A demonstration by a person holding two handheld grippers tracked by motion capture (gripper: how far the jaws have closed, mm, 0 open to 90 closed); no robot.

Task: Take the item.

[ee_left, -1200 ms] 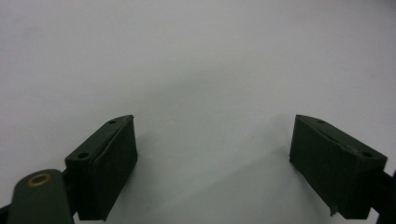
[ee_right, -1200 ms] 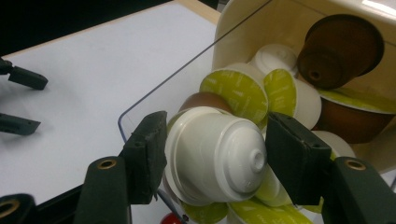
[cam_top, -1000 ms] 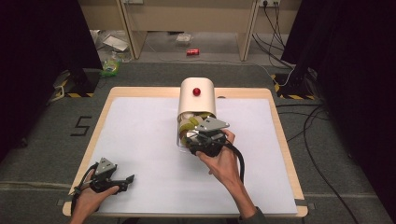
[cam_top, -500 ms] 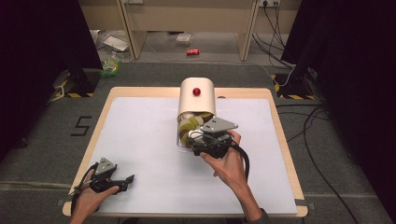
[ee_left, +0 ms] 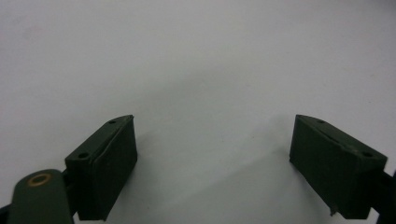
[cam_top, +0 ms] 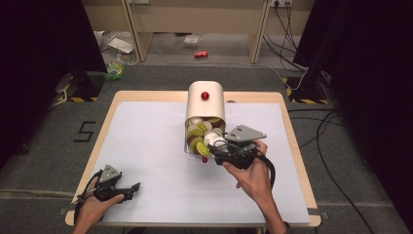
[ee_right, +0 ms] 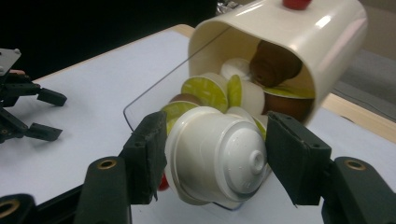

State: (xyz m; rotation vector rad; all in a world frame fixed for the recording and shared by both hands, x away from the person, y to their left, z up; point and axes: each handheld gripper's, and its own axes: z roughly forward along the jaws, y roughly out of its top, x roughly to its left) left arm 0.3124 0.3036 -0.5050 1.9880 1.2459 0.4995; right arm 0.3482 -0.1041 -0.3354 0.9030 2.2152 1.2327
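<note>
Lying on its side mid-table, the cream container (cam_top: 205,101) points its open mouth toward the person; the right gripper (ee_right: 215,154) clamps a white capsule (ee_right: 218,159) at that mouth, while the left gripper (ee_left: 212,158) gapes wide, empty

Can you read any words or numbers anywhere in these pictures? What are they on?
"5": a large dark numeral on the grey floor, left of the table in the high view.
The red can on the floor beyond the table is too small to read.
The white capsule and cream container in the right gripper view carry no readable text.
</note>
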